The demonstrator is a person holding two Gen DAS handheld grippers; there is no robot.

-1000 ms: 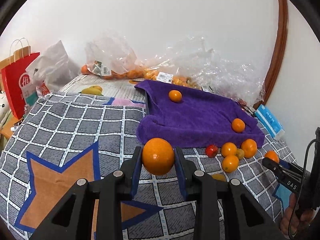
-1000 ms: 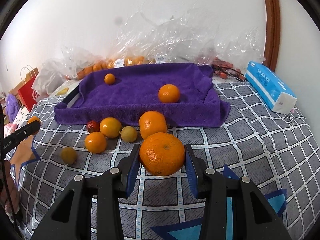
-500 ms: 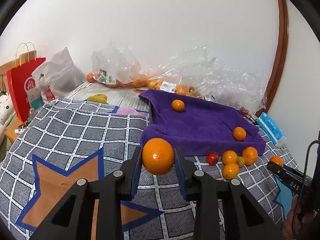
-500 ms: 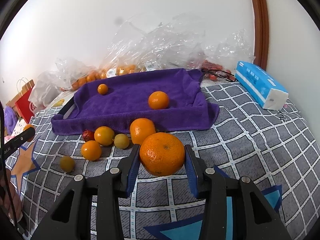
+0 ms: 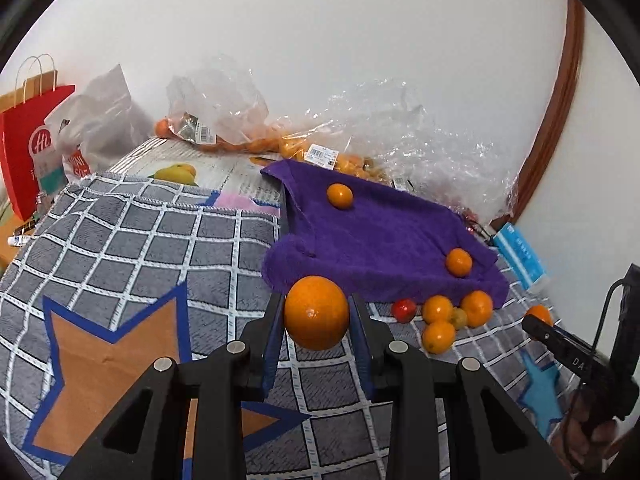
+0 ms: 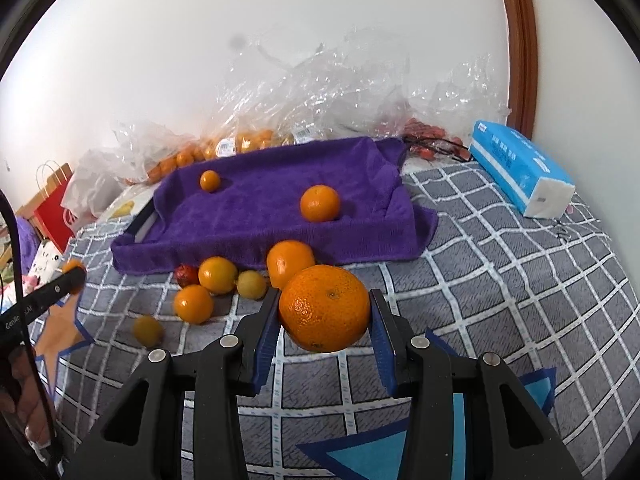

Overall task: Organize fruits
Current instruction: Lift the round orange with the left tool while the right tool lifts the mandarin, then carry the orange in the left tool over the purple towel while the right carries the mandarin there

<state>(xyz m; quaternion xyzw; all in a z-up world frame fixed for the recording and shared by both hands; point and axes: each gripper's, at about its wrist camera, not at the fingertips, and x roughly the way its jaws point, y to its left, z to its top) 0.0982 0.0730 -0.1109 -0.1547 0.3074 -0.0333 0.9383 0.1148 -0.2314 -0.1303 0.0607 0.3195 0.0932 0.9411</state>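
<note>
My left gripper (image 5: 317, 314) is shut on a smooth orange (image 5: 316, 312), held above the checked blanket just in front of the purple towel-lined tray (image 5: 376, 240). My right gripper (image 6: 325, 316) is shut on a larger, dimpled orange (image 6: 324, 314), also off the blanket, near the tray's front edge (image 6: 256, 248). Two oranges lie on the towel, a small one (image 6: 210, 181) at the back left and a bigger one (image 6: 320, 203) toward the right. Several loose fruits (image 6: 218, 276) lie on the blanket before the tray, among them a small red one (image 6: 186, 275).
Clear plastic bags with more oranges (image 6: 240, 142) pile against the wall behind the tray. A blue tissue pack (image 6: 520, 168) lies at the right, a red paper bag (image 5: 28, 148) at the left. A person's hand holds each gripper; the grey checked blanket (image 6: 500, 280) stretches to the right.
Both views have tilted up slightly, so more wall shows and the tray sits lower in frame. Each gripper still holds its orange as before.
</note>
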